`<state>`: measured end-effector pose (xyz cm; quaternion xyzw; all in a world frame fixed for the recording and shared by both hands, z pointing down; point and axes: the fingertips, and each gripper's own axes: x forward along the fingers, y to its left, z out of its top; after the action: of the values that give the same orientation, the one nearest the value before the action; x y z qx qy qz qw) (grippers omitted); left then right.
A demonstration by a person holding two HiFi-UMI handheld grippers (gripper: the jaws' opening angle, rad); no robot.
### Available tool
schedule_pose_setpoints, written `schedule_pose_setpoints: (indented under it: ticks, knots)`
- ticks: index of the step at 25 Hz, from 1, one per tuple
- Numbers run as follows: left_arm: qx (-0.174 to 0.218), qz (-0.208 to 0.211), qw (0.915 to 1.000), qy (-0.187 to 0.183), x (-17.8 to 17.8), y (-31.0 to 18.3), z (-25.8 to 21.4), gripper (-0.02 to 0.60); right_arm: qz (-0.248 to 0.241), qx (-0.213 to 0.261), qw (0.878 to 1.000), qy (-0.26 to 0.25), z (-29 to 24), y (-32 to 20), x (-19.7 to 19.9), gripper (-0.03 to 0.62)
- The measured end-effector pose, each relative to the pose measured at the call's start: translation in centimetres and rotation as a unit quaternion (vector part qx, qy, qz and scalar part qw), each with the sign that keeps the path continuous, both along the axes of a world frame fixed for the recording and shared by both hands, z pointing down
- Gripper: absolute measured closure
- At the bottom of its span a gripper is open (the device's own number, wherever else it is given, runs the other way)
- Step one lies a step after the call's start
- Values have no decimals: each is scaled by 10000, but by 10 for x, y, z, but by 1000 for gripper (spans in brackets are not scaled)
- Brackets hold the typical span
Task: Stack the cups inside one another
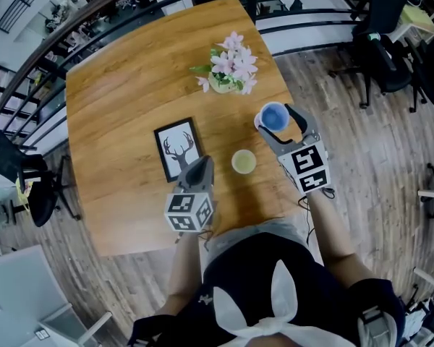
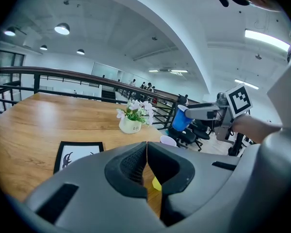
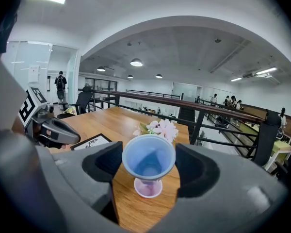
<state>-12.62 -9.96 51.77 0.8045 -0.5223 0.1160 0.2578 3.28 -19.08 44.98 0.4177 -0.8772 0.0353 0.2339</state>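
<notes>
Right tongs (image 1: 274, 117) pinch a blue cup (image 3: 149, 158) between their two pads, holding it upright and raised off the wood. Left tongs (image 2: 146, 152) are pressed together with nothing between them, hovering low over the near part of the wooden surface (image 1: 116, 100).

That surface is a large wooden table next to a dark railing. On it, nearest the left tongs, lies a framed deer picture (image 1: 178, 149), black-edged, flat on the wood. Farther off stands a small pot of pink and white flowers (image 1: 230, 69).

Directly under the blue cup, a pale lilac cup (image 3: 148, 189) stands upright on the wood; the right gripper view shows the blue cup just above its mouth. A yellow-green cup (image 1: 244, 162) stands upright between the two tongs, apart from the other cups.
</notes>
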Motion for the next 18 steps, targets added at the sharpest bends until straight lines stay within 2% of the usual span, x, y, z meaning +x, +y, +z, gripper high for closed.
schedule_pose_setpoints:
  ticks: [18]
  knots:
    - [-208, 8, 9998, 18, -2, -11, 21, 563, 69, -500, 9986, 172, 55, -22, 2, 256]
